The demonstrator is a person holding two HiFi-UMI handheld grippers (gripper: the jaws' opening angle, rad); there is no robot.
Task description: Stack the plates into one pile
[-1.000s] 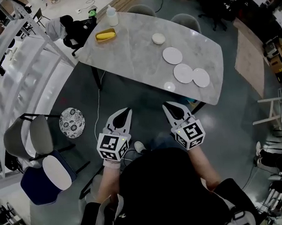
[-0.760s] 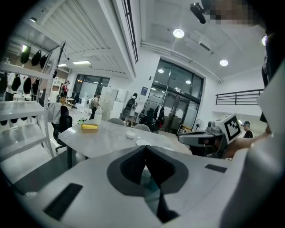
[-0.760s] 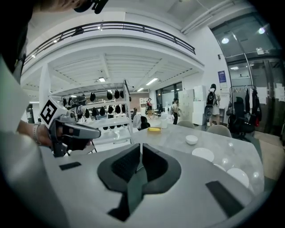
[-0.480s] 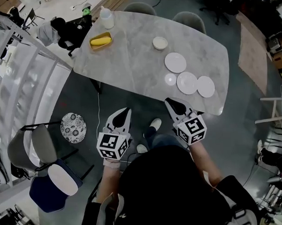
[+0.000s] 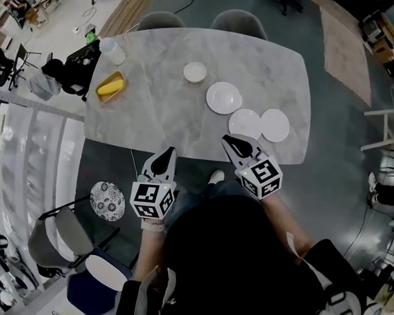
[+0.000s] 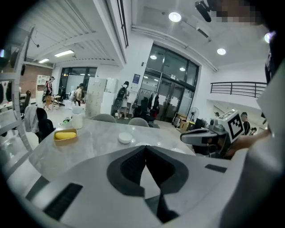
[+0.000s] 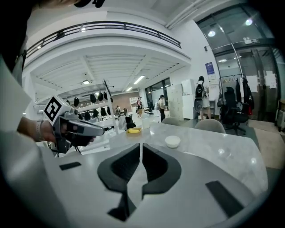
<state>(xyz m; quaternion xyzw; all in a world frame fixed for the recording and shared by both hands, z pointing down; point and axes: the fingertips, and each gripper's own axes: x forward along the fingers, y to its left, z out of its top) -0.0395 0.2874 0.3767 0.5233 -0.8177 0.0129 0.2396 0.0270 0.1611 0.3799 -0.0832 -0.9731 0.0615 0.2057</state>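
Note:
Three white plates lie apart on the right half of the grey marble table (image 5: 162, 90): one (image 5: 223, 98) toward the middle, and two (image 5: 245, 124) (image 5: 274, 125) side by side near the front edge. A smaller white dish (image 5: 195, 72) (image 7: 172, 141) (image 6: 125, 138) sits farther back. My left gripper (image 5: 166, 153) (image 6: 145, 147) is shut and empty, its tip just short of the table's near edge. My right gripper (image 5: 226, 141) (image 7: 141, 145) is also shut and empty, with its tip over the near edge, just left of the nearest plate.
A yellow tray (image 5: 110, 87) and a white bottle (image 5: 112, 51) stand at the table's back left. Two grey chairs (image 5: 160, 20) (image 5: 239, 22) are tucked in at the far side. On the floor to my left are a chair (image 5: 58, 233) and a patterned round object (image 5: 107, 200).
Both grippers have travelled forward from over the floor to the table's near edge, still shut. The table and plates now lie closer in the head view.

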